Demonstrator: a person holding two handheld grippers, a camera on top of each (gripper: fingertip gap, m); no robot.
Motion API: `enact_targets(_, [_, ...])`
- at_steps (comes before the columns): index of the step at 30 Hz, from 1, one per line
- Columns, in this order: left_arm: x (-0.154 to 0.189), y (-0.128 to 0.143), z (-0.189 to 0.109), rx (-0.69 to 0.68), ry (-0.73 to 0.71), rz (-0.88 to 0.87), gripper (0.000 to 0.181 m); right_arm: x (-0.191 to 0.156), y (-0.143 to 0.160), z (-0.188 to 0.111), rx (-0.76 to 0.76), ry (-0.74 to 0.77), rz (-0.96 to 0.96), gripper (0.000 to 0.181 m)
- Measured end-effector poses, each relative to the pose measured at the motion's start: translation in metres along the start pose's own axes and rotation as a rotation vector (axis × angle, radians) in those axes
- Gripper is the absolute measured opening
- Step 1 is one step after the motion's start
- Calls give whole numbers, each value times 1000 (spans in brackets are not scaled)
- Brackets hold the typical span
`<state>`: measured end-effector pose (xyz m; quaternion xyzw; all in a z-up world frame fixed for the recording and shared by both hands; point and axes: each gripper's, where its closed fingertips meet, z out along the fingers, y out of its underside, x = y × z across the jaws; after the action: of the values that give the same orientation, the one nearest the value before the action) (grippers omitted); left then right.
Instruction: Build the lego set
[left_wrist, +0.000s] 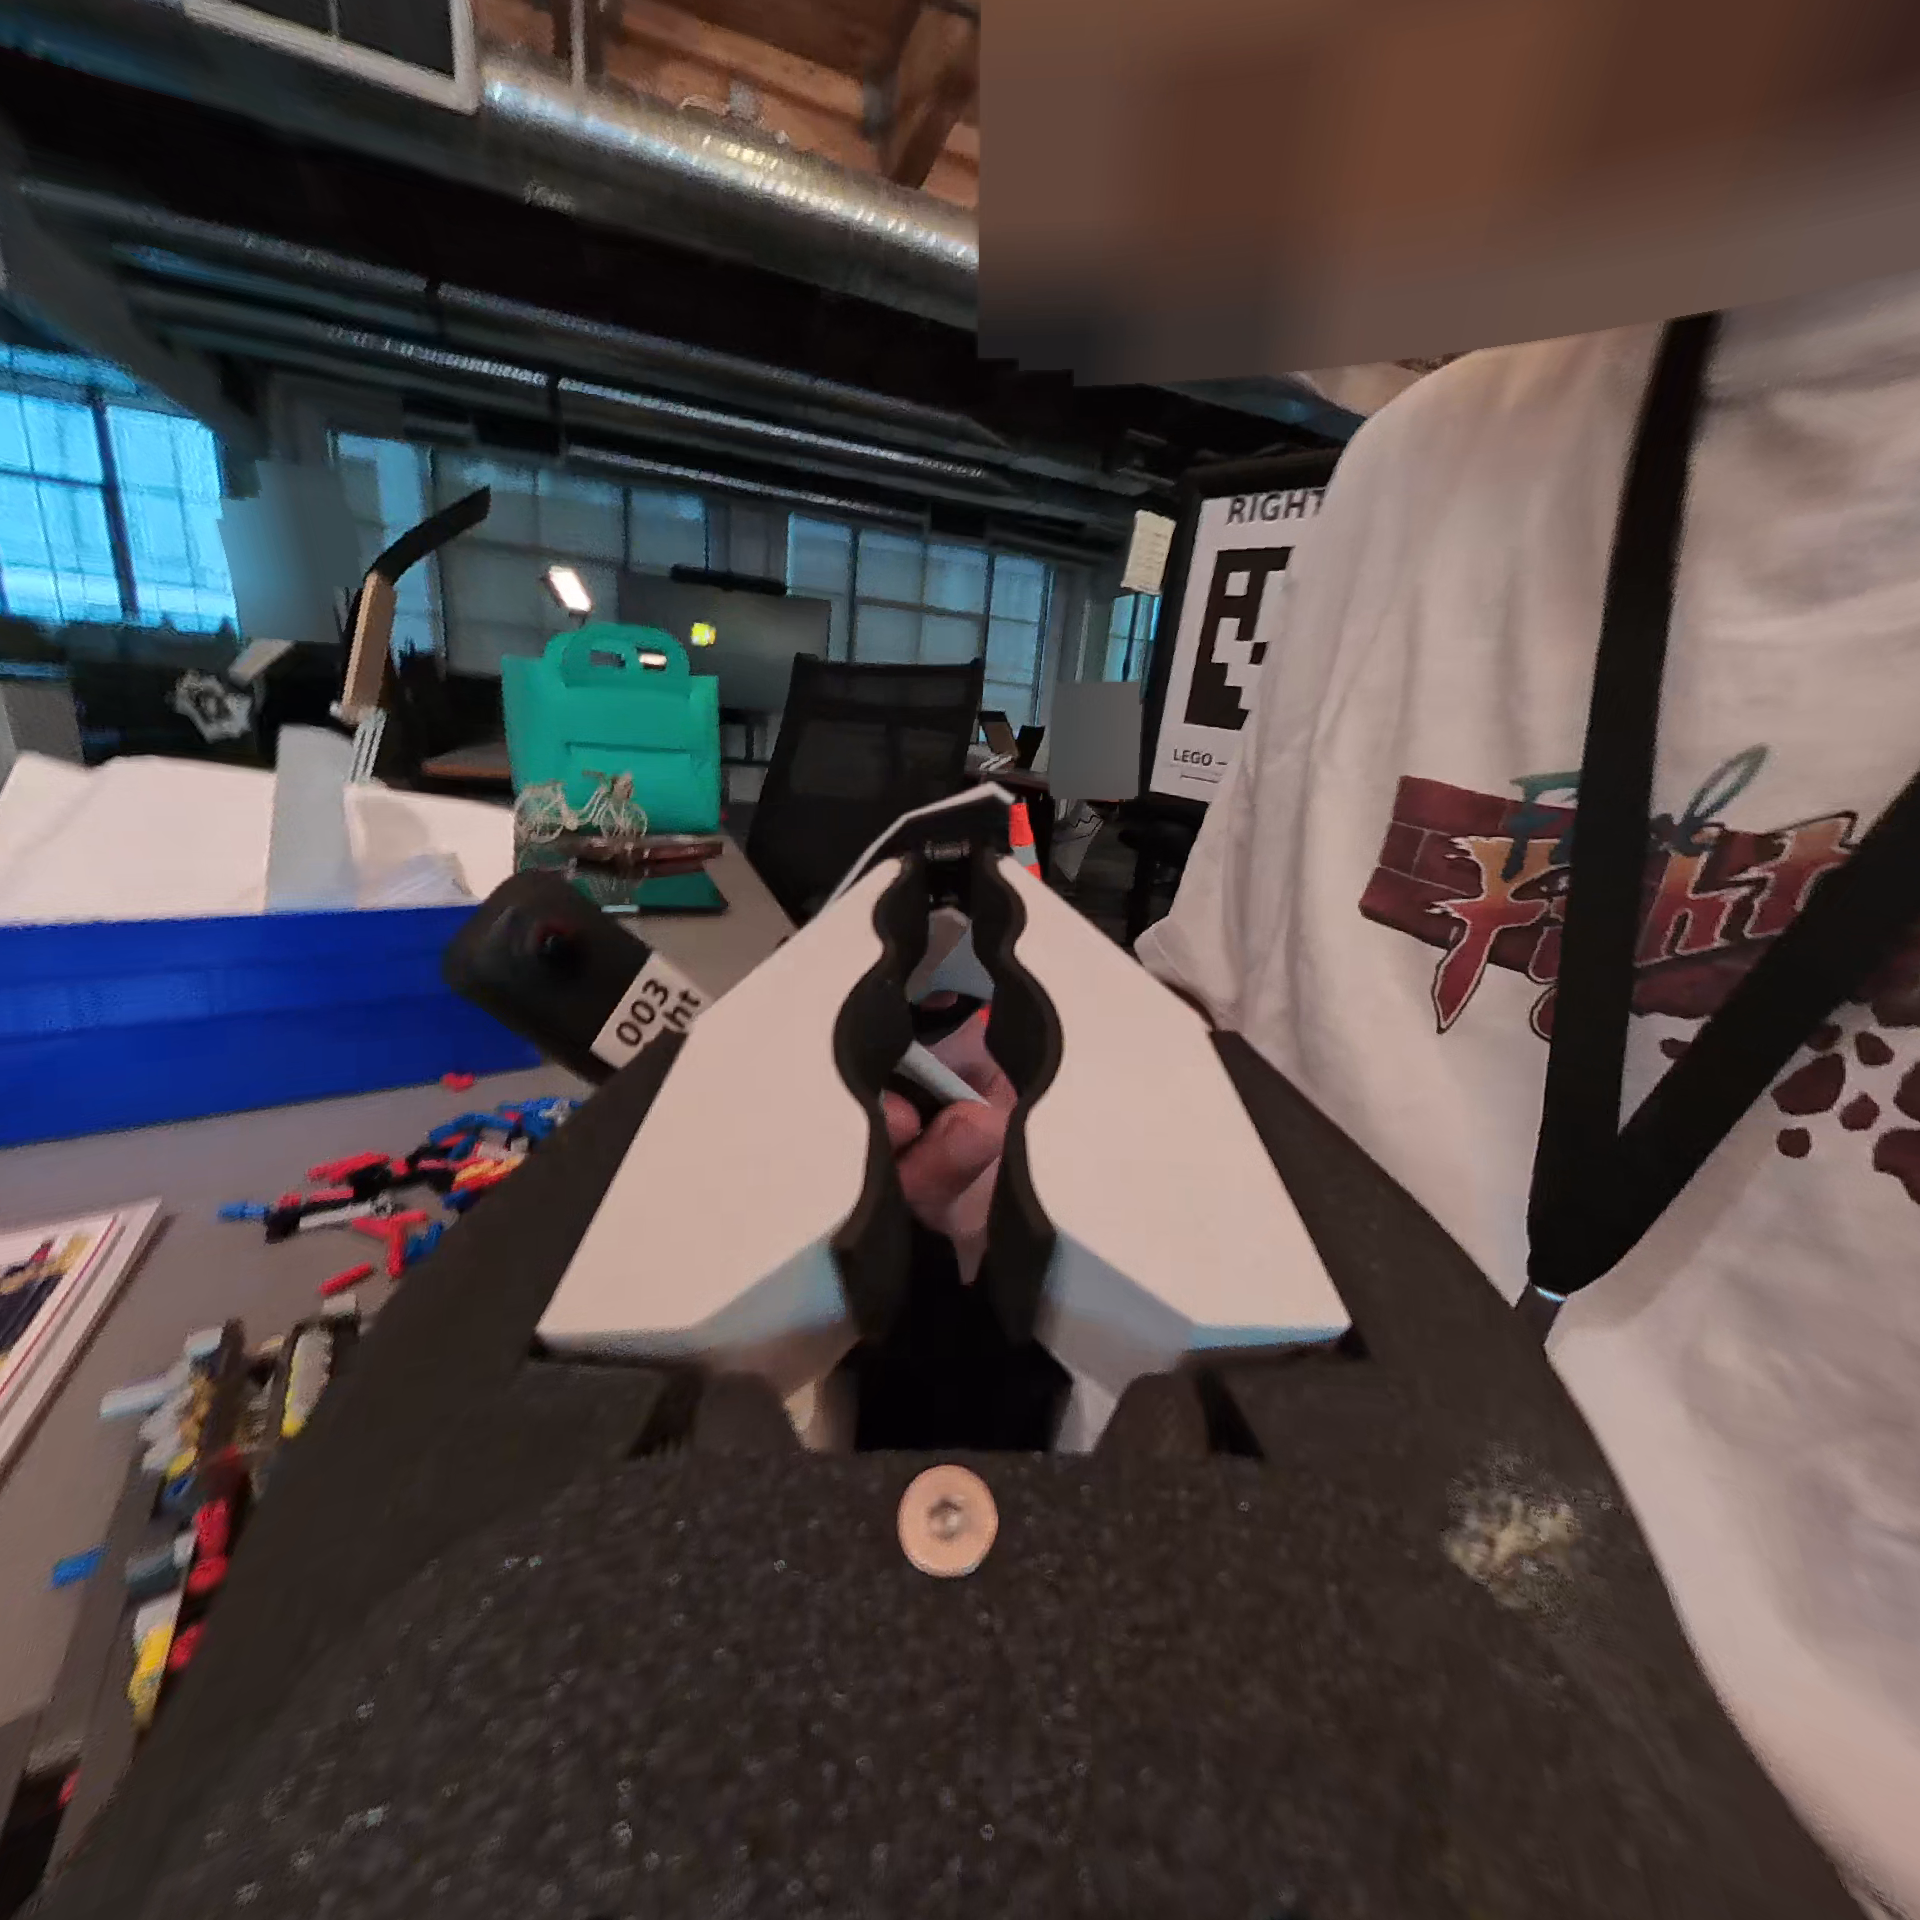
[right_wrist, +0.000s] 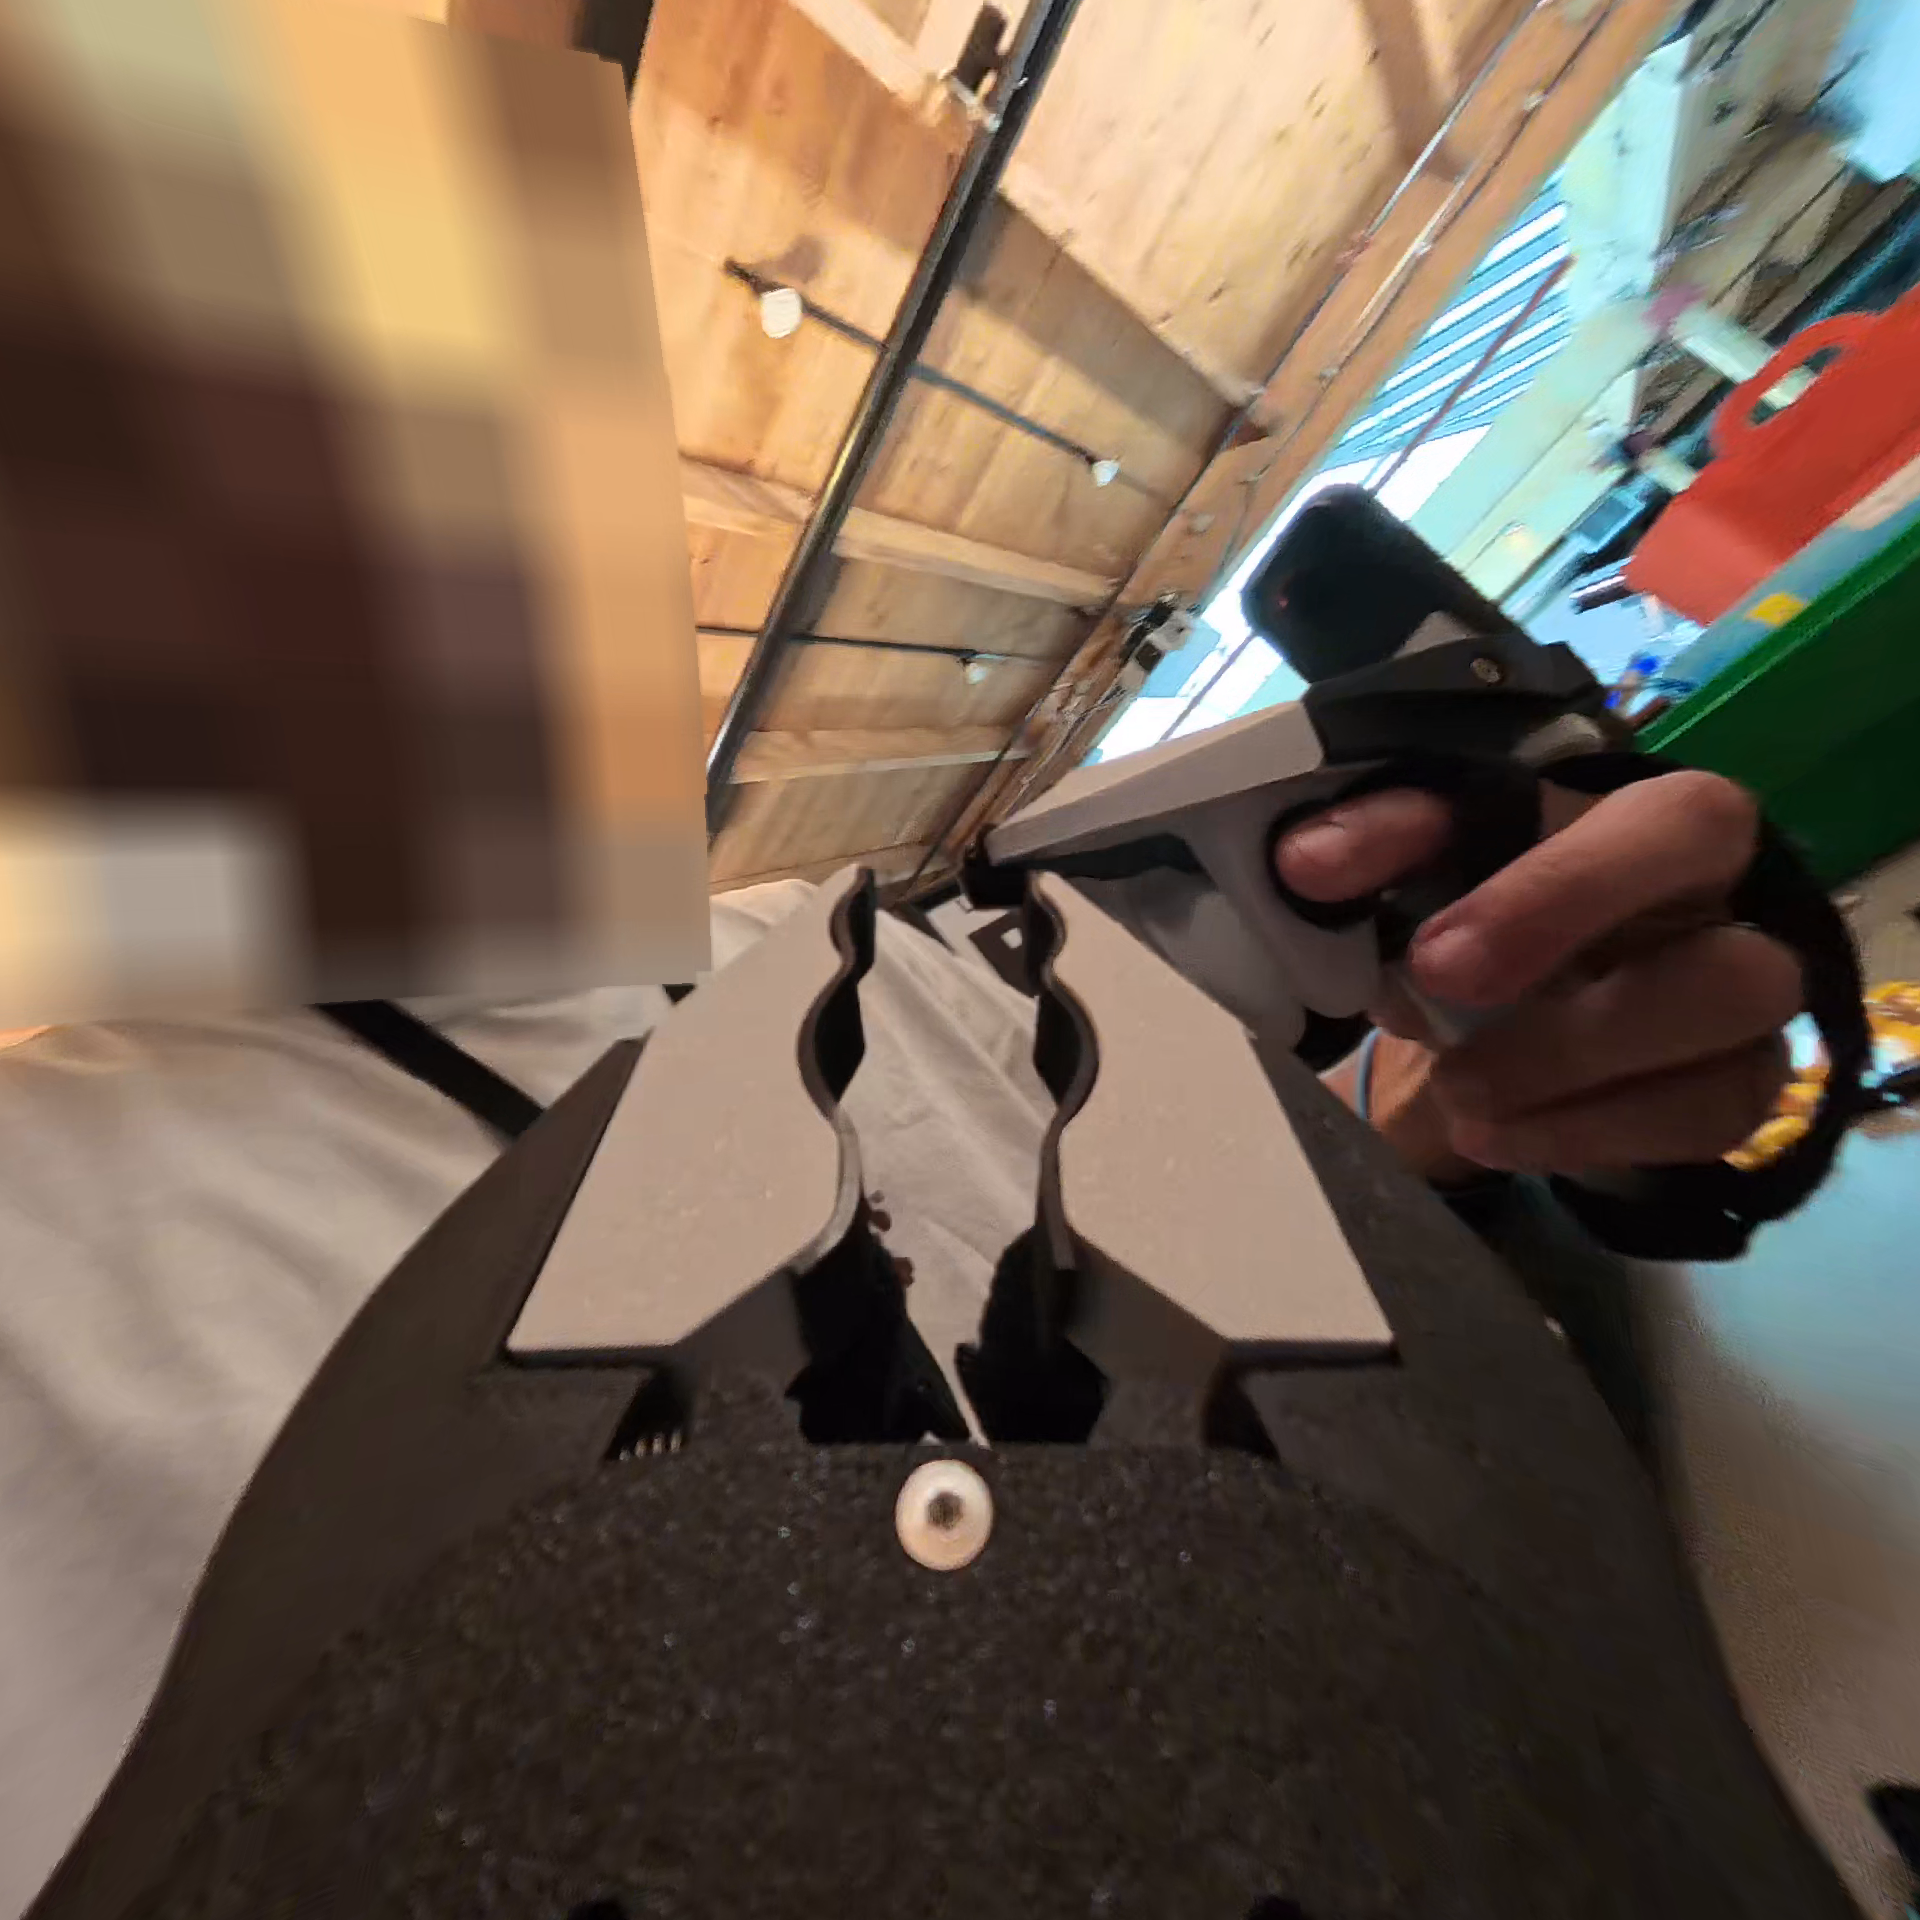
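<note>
**Left gripper closed in the air, right gripper parted**

Left gripper (left_wrist: 948, 868) is lifted off the table (left_wrist: 187, 1174), tips pinched together; whether a small piece sits between them cannot be told. Behind its fingers shows the hand (left_wrist: 951, 1143) on the right gripper's handle. Right gripper (right_wrist: 948, 914) points up at the white shirt (right_wrist: 208, 1195), its fingers parted and bare. Loose lego pieces (left_wrist: 416, 1174) lie scattered on the grey table, near a blue bin (left_wrist: 208, 997), with a booklet (left_wrist: 52, 1299) at the left edge.
</note>
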<state>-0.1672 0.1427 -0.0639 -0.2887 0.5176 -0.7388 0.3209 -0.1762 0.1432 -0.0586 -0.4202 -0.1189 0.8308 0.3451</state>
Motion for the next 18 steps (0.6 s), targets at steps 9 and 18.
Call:
enact_targets(9, [11,2,8,-1,29,135,6,-3,7,0,-17,-27,16,8])
enact_targets(18, [-17,21,-11,-186,-133,209,7,29,-4,-20,-54,288,-172,6])
